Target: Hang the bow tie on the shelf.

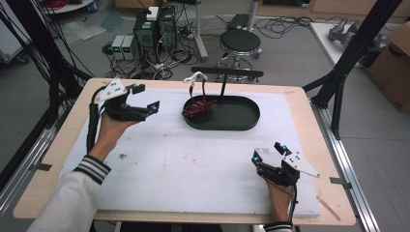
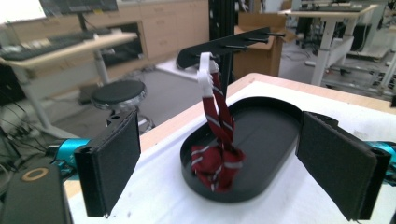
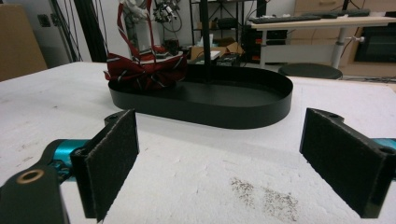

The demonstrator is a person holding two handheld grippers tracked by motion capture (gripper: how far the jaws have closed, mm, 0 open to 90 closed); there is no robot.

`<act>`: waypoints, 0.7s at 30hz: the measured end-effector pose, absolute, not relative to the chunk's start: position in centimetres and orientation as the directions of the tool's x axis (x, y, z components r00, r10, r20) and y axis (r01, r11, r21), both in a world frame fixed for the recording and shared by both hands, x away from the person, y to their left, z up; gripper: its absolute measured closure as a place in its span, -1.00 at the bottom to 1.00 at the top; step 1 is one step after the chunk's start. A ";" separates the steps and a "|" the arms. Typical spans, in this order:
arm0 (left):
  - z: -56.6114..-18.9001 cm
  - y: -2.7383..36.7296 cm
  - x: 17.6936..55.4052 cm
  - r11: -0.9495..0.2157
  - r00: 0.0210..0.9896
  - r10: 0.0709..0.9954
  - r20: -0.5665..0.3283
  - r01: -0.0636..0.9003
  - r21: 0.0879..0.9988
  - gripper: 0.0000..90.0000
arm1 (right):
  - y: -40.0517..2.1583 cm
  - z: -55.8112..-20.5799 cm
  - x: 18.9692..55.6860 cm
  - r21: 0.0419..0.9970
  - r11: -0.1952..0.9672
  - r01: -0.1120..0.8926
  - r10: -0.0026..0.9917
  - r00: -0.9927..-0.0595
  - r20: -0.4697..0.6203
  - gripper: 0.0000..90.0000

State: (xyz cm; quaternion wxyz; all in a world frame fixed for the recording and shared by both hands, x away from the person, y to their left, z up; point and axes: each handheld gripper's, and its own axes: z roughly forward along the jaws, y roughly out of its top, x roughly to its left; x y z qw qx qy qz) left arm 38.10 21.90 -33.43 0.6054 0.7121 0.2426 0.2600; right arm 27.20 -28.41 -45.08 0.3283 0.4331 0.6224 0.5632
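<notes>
The red striped bow tie (image 2: 217, 161) hung by its white strap (image 2: 205, 74) from a peg of the black rack (image 2: 229, 44), and its knot rested at the near end of the black oval tray (image 2: 275, 126). In the high view the same tie (image 1: 196, 107) lay at the left end of the tray (image 1: 241, 116), touching its floor.

The left gripper (image 1: 145, 104) was held above the white mat (image 1: 193, 164), near the tray's left end, with its jaws spread wide and nothing between them. The right gripper (image 1: 268, 157) rested low on the mat, well apart from the tray, also wide and empty (its own view looked flat across the mat toward the tray (image 3: 210, 105) and the tie (image 3: 144, 70)).

I judged that the hanging was already done, because the strap sat on the peg and neither gripper touched the tie. What was left seemed to be little, maybe only to draw the hands away.

How the strap closed around the peg was too small to tell. In the right gripper view the top of the strap was cut off by the picture edge.
</notes>
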 end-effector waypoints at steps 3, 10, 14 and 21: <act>-34.3 22.9 36.4 -0.149 0.738 0.668 0.095 0.007 0.989 -0.68 | -28.4 -45.1 27.2 0.986 -0.019 0.167 0.910 -0.406 0.086 -0.76; -38.8 25.9 31.3 -0.057 0.697 0.716 0.037 0.005 0.998 -0.67 | -28.3 -45.1 27.1 0.987 -0.007 0.162 0.910 -0.408 0.074 -0.76; -41.4 27.4 29.7 -0.005 0.666 0.746 -0.022 0.038 0.999 -0.67 | -28.3 -45.1 27.1 0.987 0.003 0.160 0.910 -0.411 0.064 -0.76; -44.2 29.3 28.2 0.022 0.621 0.783 -0.041 0.038 0.999 -0.67 | -28.2 -45.1 27.1 0.987 0.004 0.160 0.910 -0.409 0.062 -0.76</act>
